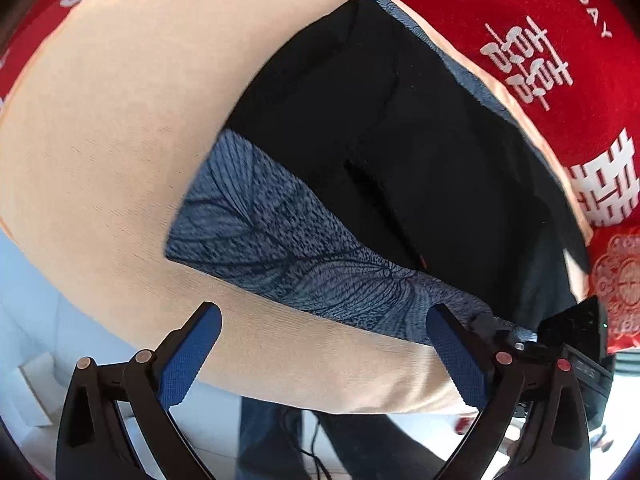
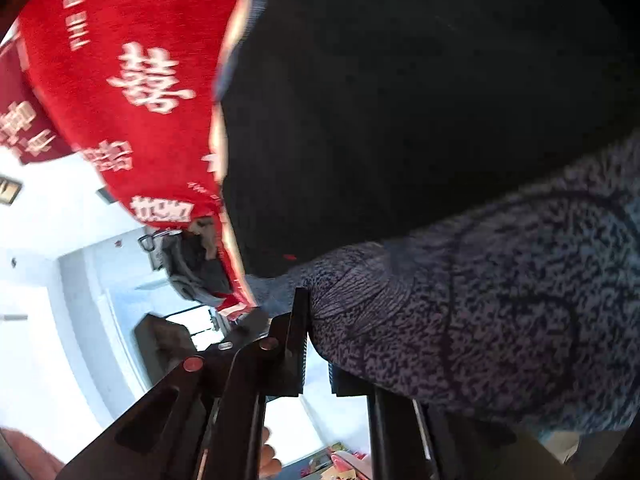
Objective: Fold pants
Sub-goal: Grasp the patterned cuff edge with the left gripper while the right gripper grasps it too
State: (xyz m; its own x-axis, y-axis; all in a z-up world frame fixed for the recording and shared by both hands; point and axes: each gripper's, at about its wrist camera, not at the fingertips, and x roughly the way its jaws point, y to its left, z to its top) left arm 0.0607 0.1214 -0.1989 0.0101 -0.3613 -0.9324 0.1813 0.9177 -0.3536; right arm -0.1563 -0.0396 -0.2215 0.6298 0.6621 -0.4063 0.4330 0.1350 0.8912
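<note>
The pants are black with a grey-blue leaf-patterned waistband. They lie partly folded on a beige sheet. My left gripper is open and empty, just off the sheet's near edge, its blue pads wide apart. My right gripper is shut on the patterned part of the pants, which bunches over its right finger. The black cloth fills the view above it. The right gripper also shows at the left wrist view's right edge.
A red blanket with white characters lies beyond the sheet; it also shows in the right wrist view. White floor and a person's dark trouser legs are below the bed edge. Room furniture is past the blanket.
</note>
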